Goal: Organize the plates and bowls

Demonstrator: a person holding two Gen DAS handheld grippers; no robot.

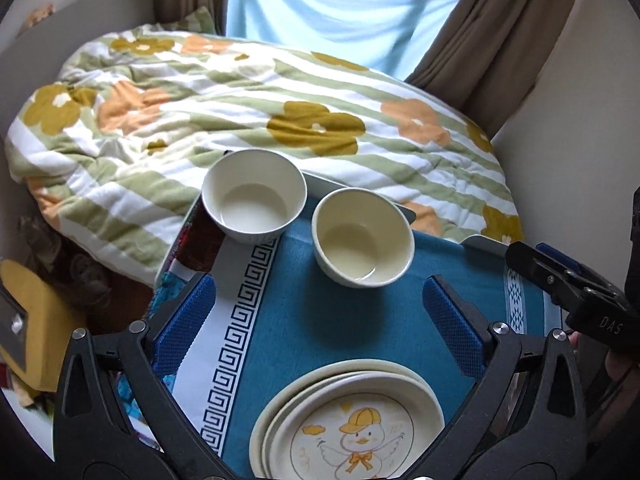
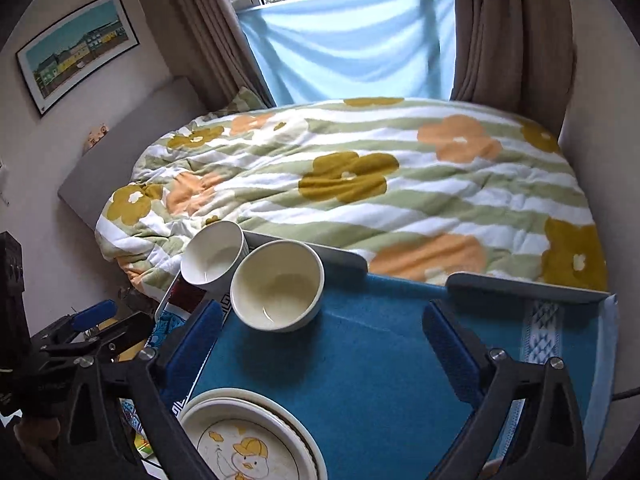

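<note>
Blue cloth (image 1: 352,332) carries two bowls, the far bowl (image 1: 254,196) overhanging its edge beyond the plate stack (image 1: 348,420), so either empty, wide-open gripper, left gripper (image 1: 320,328) or right gripper (image 2: 322,348), could nudge it off.

Blue cloth (image 2: 360,380) with white key-pattern border under the open tool, grey tray rim (image 2: 520,286) just ahead, striped flower quilt (image 2: 360,184) beyond it, pale blue sheet (image 2: 348,44) farther ahead between brown curtains (image 2: 508,28), framed picture (image 2: 76,46) far ahead-left on the wall.
</note>
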